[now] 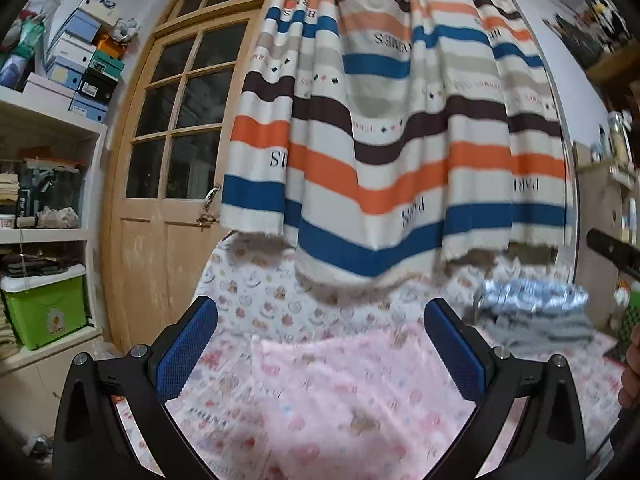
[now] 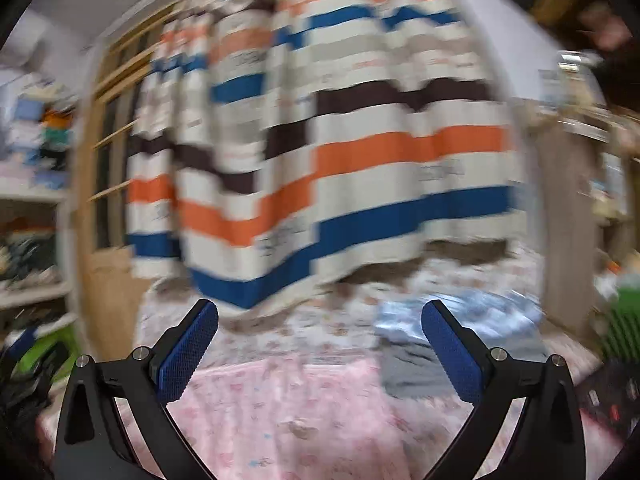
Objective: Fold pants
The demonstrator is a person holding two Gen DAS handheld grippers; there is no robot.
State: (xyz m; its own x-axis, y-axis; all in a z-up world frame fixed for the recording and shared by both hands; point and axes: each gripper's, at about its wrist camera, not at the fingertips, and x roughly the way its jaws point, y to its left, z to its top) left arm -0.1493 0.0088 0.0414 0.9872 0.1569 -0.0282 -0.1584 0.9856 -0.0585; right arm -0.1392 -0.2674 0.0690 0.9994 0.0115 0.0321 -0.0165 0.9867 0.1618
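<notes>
Striped curtain in blue, orange, brown and cream hangs across the far side of the room, its frayed hem just above a bed covered in a pink printed sheet.

Closest in, the left gripper stands released, its blue pads spread wide with nothing between them but the sheet below. The right gripper is the same: jaws wide apart, empty, pointing level over the bed toward the curtain. That view is heavily smeared.

Ahead and to the right of the left gripper lie the folded pants, a compact stack resting on the sheet: grey cloth underneath, a paler blue-white mottled layer on top. From the right gripper they sit just ahead, behind its right finger, which covers part of them. The bundle's long axis runs roughly crosswise to both grippers, parallel to the curtain's hem; which end is waist or cuff I cannot tell through the blur. Neither gripper touches it.

Further out to the left of the left gripper stands a wooden door with glass panes, then white shelves stacked with shoe boxes, and a green bin lower down. At that view's far right edge, a black gripper part and a bit of a hand show.
</notes>
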